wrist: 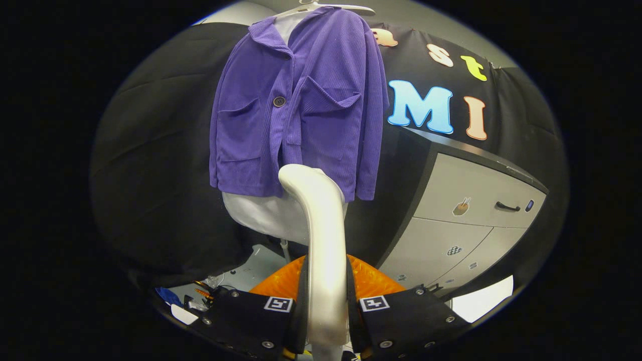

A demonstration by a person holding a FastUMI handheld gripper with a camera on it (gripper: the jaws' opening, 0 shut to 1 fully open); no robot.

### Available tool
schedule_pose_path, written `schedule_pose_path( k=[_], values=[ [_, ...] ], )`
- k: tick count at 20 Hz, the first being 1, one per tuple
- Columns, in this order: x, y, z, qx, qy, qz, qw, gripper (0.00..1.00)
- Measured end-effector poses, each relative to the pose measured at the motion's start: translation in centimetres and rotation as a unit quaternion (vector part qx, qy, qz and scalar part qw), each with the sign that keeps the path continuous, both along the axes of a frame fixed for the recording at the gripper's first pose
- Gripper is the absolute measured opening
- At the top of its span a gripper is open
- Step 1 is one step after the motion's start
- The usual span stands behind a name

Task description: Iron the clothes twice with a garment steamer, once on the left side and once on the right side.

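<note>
The tool (pixel 326 306) is clamped on the white handle of the garment steamer (pixel 321 225), both fingers pressing its sides. The steamer rises toward 12 o'clock, its curved head at the hem of the purple jacket (pixel 301 100), which hangs on a white mannequin (pixel 261 213). At 3 o'clock stands a grey cabinet (pixel 471 200).
</note>
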State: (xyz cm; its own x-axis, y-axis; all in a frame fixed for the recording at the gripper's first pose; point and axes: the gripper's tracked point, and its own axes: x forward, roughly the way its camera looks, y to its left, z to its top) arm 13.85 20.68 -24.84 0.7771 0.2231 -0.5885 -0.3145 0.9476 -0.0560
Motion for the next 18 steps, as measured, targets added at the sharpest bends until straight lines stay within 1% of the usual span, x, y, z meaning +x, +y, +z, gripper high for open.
schedule_pose_path(
  k=[5,10,11,12,14,18],
  values=[
    [0.2,0.7,4.2,0.035,-0.041,0.003,0.999,0.34],
    [0.5,1.6,10.6,0.062,-0.089,0.017,0.994,0.34],
    [0.6,1.8,12.0,0.069,-0.099,0.02,0.992,0.34],
    [0.6,2.1,13.8,0.09,-0.118,0.022,0.989,0.34],
    [1.1,2.8,16.8,0.101,-0.15,0.027,0.983,0.34],
    [3.0,3.6,21.5,0.123,-0.181,0.023,0.975,0.34]
  ],
)
